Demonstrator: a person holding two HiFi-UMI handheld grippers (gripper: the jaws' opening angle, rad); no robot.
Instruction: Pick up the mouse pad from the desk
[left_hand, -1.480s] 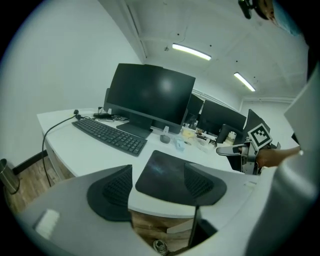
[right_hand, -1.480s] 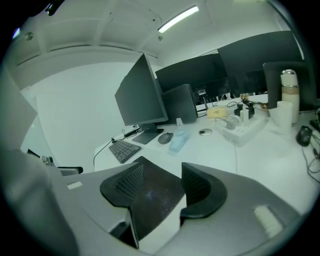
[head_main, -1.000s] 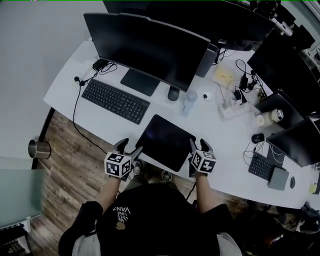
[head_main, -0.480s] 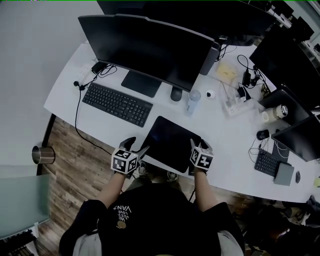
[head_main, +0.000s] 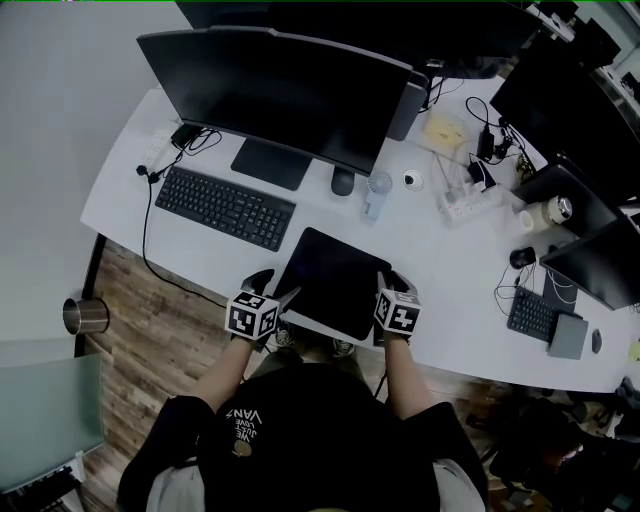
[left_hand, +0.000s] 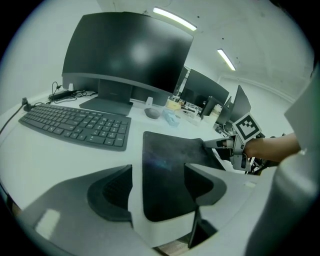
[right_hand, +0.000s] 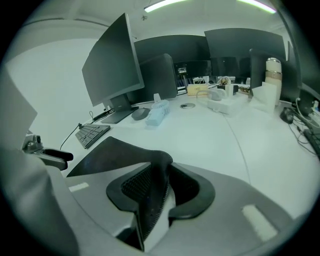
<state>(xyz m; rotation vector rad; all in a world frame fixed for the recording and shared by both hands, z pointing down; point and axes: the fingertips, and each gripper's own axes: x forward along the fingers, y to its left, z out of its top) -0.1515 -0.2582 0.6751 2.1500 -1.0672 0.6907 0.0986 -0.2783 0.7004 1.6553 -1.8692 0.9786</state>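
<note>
Right tongs (right_hand: 165, 187): wide apart a second ago, they have just been closing and now pinch the right edge of the mouse pad (head_main: 330, 280), which curls up between them
Left tongs (left_hand: 159, 186): spread, moved in to straddle the pad's near-left corner
Mouse pad: otherwise flat on the tabletop (head_main: 450, 270), as before

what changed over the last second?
The right gripper has just been closing and now pinches the pad's right edge. The left gripper edged in, its jaws open around the pad's left corner. The pad is still on the desk; the keyboard is unmoved.
</note>
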